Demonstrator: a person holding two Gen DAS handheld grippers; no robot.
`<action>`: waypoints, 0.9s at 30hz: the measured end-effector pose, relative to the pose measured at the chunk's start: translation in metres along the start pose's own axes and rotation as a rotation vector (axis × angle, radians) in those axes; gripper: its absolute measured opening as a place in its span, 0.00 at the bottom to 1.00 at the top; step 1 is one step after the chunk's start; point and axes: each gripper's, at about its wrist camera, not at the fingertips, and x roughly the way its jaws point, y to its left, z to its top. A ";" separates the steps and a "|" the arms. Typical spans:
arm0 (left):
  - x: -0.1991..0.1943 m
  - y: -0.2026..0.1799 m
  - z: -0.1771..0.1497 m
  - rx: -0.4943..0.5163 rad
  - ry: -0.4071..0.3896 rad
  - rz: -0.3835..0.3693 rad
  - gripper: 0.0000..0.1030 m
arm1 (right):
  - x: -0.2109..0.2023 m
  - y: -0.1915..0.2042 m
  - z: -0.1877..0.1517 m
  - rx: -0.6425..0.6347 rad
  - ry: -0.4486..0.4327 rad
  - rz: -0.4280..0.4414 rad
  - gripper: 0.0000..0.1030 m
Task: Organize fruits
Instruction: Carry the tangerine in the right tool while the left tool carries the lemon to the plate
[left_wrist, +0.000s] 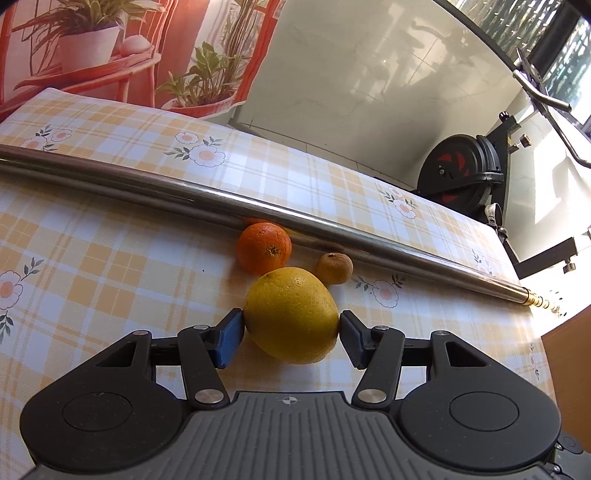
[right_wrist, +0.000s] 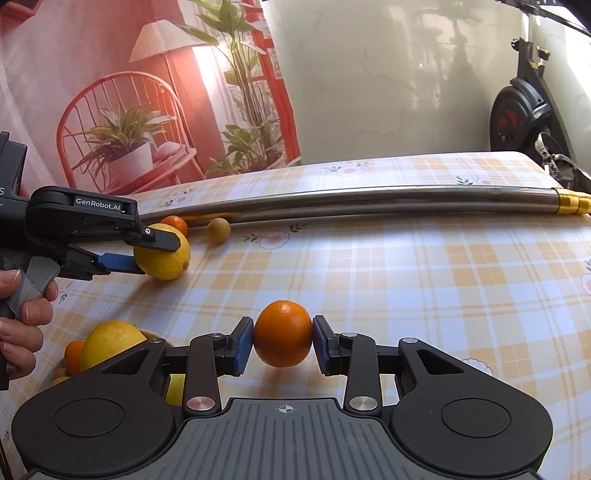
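A large yellow citrus (left_wrist: 291, 295) sits between the blue pads of my left gripper (left_wrist: 291, 325), and both pads touch its sides. Behind it an orange (left_wrist: 264, 249) and a small brown fruit (left_wrist: 334, 267) lie against a metal pipe (left_wrist: 147, 184). In the right wrist view my right gripper (right_wrist: 283, 338) is shut on another orange (right_wrist: 283, 325) low over the checked tablecloth (right_wrist: 406, 295). To the left there, the left gripper (right_wrist: 159, 254) clasps the yellow citrus (right_wrist: 173, 264), which rests on the cloth.
At the lower left, a second yellow citrus (right_wrist: 110, 341) and a small orange (right_wrist: 74, 354) are piled in what seems a pale dish, partly hidden by my right gripper. A person's hand (right_wrist: 26, 317) holds the left gripper's handle. An exercise bike (right_wrist: 524, 114) stands beyond the table's far right.
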 end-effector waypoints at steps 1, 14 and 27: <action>-0.004 -0.001 -0.002 0.021 -0.006 -0.003 0.57 | 0.000 0.000 0.000 0.000 -0.002 0.000 0.31; -0.045 -0.008 -0.025 0.161 -0.025 -0.009 0.53 | -0.016 0.005 -0.005 -0.012 -0.022 0.008 0.31; -0.038 0.015 -0.019 0.010 0.032 -0.033 0.54 | -0.025 0.005 -0.009 -0.014 -0.029 0.004 0.31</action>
